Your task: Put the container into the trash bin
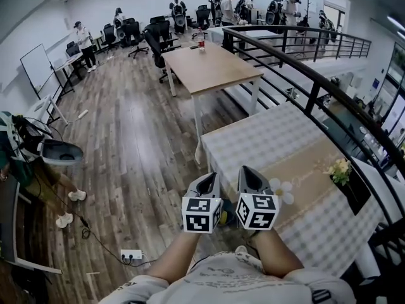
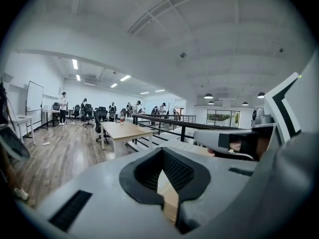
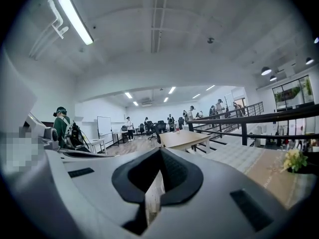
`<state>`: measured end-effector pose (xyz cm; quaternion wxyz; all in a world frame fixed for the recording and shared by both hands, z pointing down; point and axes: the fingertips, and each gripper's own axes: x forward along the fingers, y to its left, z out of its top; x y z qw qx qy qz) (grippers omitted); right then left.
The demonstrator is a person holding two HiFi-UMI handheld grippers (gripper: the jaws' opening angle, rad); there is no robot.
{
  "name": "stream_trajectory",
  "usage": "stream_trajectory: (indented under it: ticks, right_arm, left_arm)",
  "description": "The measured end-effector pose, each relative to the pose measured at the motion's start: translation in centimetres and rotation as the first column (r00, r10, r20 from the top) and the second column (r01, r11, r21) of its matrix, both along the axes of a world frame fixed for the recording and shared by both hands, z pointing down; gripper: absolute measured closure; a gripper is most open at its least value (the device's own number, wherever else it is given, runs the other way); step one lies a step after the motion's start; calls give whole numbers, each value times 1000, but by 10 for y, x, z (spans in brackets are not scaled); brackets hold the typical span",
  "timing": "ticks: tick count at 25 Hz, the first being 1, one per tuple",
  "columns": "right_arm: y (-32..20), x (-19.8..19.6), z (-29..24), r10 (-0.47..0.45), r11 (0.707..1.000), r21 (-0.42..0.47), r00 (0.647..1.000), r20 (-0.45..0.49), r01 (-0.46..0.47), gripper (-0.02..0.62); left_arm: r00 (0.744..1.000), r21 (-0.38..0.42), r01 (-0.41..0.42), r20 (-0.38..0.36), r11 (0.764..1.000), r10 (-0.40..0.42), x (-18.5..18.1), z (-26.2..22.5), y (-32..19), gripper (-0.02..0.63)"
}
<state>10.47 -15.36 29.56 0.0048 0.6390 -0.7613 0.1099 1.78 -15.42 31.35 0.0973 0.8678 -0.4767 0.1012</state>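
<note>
No container and no trash bin shows in any view. In the head view my left gripper and right gripper are held side by side close to my body, at the near corner of a table with a checked cloth. Both point roughly level into the room. Seen from its own camera, the left gripper has its jaws together with nothing between them. The right gripper is likewise shut and empty. The right gripper's body shows in the left gripper view.
A beige runner with a small flower bunch lies on the checked table. Beyond stands a wooden table with a bottle. A black railing runs along the right. A power strip lies on the floor, and a person stands at left.
</note>
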Motion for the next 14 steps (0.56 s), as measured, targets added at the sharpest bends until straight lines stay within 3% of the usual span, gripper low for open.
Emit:
stream_trajectory:
  ticks: [7,14]
  right_arm:
    - [15,-19,14,-2,1000,-10,999,-51,1,594]
    - [21,-28,16,-4,999,-34,1000,-17,3,594]
  left_arm:
    - [1000,-10,5,4,1000,-5,-16,8,14,601]
    - [1000,-7,-2,5,1000,2,-26,5,23,601]
